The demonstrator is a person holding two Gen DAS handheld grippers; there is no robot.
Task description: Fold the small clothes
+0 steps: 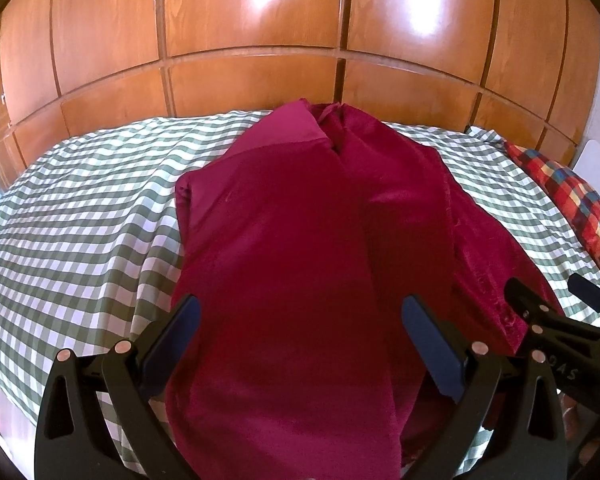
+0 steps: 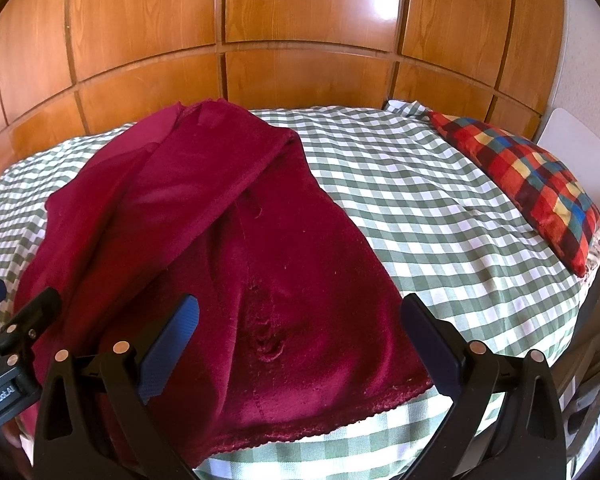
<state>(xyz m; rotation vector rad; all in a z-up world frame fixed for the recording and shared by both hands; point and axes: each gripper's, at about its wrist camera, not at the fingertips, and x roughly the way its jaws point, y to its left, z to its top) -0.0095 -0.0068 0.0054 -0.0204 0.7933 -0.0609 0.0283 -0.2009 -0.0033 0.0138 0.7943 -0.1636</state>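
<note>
While the dark red garment [image 1: 300, 240] already lies in a long strip with its sides turned in, the fold looks only part done: judging by the overlapped panels, the lengthwise folds are made and the end-to-end folds are left. It lies on the bed [image 1: 80, 208], on a green-and-white checked sheet, running from the near edge toward the wooden wall panels [image 1: 252, 20]. Fabric looks plush, velvet-like; a smoother, lighter pink part shows at the far end. Scalloped trim runs along the near hem in the right wrist view, with a small puckered spot above it. Left hand-held gripper [image 1: 300, 340] is wide open, hovering over the near end, holding nothing. Right hand-held gripper [image 2: 300, 340] is likewise wide open over the hem corner, empty. A plaid cushion [image 2: 532, 184] sits well apart at the bed's right end.
</note>
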